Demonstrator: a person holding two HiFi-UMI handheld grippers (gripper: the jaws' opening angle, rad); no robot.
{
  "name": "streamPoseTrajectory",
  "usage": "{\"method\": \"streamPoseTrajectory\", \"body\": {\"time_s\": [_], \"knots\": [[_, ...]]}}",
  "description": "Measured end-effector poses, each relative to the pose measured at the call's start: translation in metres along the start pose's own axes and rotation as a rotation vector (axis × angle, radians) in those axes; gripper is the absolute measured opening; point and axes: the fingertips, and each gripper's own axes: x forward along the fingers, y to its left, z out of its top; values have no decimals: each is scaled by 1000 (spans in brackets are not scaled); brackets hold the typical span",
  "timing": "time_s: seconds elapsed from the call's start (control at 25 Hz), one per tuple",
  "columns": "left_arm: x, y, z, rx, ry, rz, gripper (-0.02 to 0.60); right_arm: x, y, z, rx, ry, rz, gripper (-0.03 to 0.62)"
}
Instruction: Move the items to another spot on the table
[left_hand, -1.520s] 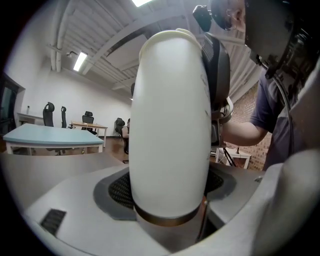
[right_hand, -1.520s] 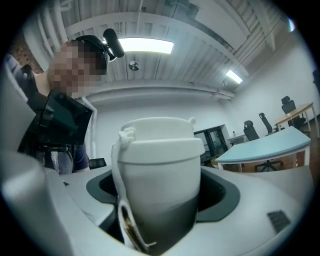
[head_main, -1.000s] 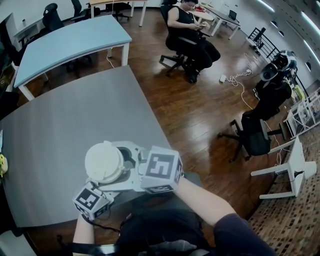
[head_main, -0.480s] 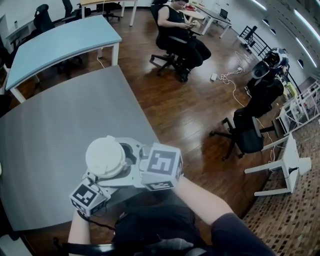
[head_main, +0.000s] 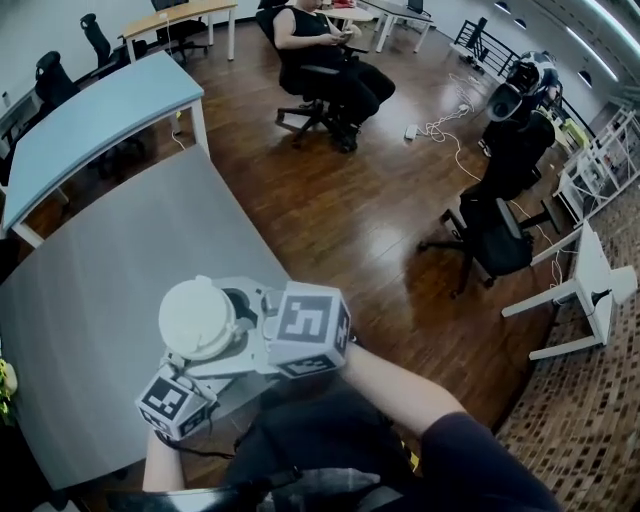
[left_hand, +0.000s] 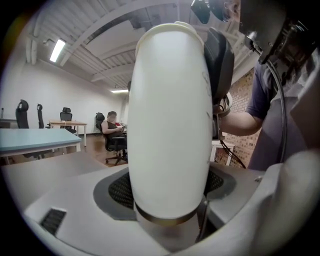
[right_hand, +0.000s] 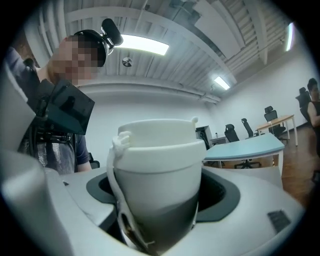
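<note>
- Head view: A white lidded cup (head_main: 197, 318) is pictured at 7 o'clock, over the near edge of the grey table (head_main: 110, 290). It is clasped by the left gripper (head_main: 195, 362), reaching in from 6 o'clock, and by the right gripper (head_main: 240, 318), reaching in from 3 o'clock. A light-blue table (head_main: 90, 120) is seen at 11 o'clock, a seated person (head_main: 320, 50) at 12 and a black office chair (head_main: 495, 235) at 3.
- Left gripper view: The cup is framed upright between the jaws, which are spread wide and closed on its sides. A dark band (left_hand: 165, 220) is shown round its foot, and a dark sleeve (left_hand: 260, 95) at 3 o'clock.
- Right gripper view: The cup, with its lid and strap (right_hand: 117, 165) uppermost, is gripped between the dark pads (right_hand: 220, 195) of the jaws. The light-blue table is glimpsed at 3 o'clock.
</note>
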Motion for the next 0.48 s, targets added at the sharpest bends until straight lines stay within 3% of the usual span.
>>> {"method": "streamPoseTrajectory", "body": {"time_s": [0.24,0.48], "knots": [[45,-1,11,17,12,51,382,-44,-20,3,-20,-19,52,414],[105,11,8,56,82,195,382,-95,-44,-8,-74,-3,159,414]]}}
